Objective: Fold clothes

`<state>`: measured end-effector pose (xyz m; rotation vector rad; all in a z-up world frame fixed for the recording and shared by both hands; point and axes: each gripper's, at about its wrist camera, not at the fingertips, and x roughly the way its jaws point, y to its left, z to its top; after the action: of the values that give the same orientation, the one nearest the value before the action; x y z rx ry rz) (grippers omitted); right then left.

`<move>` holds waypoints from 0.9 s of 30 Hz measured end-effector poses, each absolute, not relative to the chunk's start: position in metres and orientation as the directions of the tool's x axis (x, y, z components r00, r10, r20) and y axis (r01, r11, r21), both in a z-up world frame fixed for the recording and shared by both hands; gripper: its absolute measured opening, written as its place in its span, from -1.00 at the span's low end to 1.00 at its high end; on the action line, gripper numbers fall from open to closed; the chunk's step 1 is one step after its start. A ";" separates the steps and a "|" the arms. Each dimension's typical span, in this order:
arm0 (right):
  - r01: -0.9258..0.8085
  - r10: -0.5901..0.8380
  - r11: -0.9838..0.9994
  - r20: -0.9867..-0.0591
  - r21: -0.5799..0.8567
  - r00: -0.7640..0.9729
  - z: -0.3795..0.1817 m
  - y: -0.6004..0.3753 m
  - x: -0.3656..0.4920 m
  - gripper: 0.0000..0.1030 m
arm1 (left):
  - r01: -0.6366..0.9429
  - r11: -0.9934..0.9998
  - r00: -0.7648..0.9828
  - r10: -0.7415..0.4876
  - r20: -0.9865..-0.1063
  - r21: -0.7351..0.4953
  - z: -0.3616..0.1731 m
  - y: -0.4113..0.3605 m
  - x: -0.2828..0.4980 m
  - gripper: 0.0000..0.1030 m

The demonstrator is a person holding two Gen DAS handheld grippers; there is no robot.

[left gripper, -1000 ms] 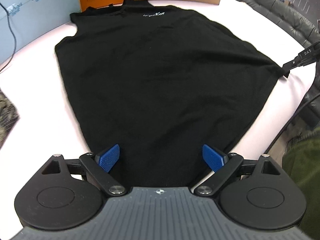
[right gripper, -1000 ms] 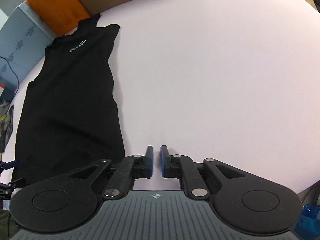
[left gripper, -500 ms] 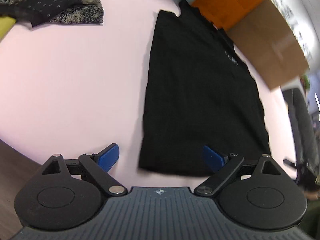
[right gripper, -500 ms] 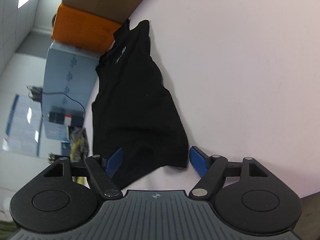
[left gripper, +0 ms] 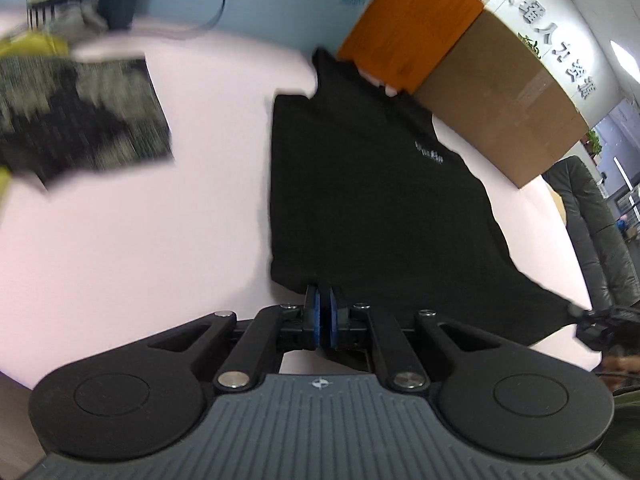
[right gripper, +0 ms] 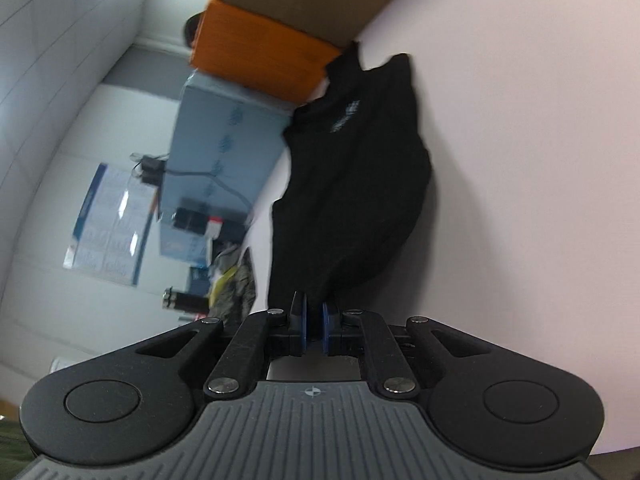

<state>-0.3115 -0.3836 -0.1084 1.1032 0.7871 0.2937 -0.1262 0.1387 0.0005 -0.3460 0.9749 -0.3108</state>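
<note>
A black sleeveless cotton shirt [left gripper: 372, 200] with a small pale chest print lies on the pale pink tabletop [left gripper: 140, 240], its long axis running from the hem at lower centre of the left wrist view up to the neckline at upper centre, beside an orange box [left gripper: 408, 28] and a brown cardboard box [left gripper: 504, 96].

Only the left wrist view shows the blurred patterned grey-and-black folded garment [left gripper: 80, 116] at upper left, and the hem's far corner stretched to the lower right edge, where the right gripper [left gripper: 596, 322] meets it. Only the right wrist view shows the shirt lifted and bunched into a hanging fold [right gripper: 352, 184], plus a light blue printed box [right gripper: 224, 148] and a wall poster [right gripper: 108, 220] at left.

The left gripper [left gripper: 322, 312] has just clamped its blue pads on the hem's near corner, cloth pinched between them. The right gripper's blue pads [right gripper: 327, 316] have likewise just closed, with black fabric rising straight out from between them towards the upper centre.
</note>
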 end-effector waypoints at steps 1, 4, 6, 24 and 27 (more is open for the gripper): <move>0.152 0.594 0.464 -0.433 0.873 0.678 -0.104 -0.382 -0.310 -0.86 | 0.107 0.908 0.520 -0.398 -0.756 -0.405 0.005 0.142 -0.127 -0.92; 0.200 0.623 0.540 -0.548 0.817 0.558 -0.115 -0.374 -0.311 -0.86 | 0.113 0.927 0.462 -0.368 -0.807 -0.358 -0.003 0.146 -0.134 -0.92; 0.256 0.602 0.618 -0.657 0.743 0.454 -0.129 -0.367 -0.313 -0.81 | 0.098 0.940 0.404 -0.337 -0.850 -0.326 -0.020 0.147 -0.139 -0.92; 0.282 0.534 0.643 -0.681 0.712 0.502 -0.149 -0.371 -0.304 -0.88 | 0.036 0.904 0.425 -0.400 -0.812 -0.426 -0.059 0.133 -0.153 -0.94; 0.237 0.551 0.647 -0.659 0.725 0.511 -0.143 -0.365 -0.301 -0.89 | 0.049 0.905 0.442 -0.400 -0.803 -0.424 -0.055 0.139 -0.154 -0.93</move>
<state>-0.3014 -0.3651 -0.1426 0.8843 1.0496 0.2223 -0.1540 0.1386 -0.0550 -0.3640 1.0832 -0.2866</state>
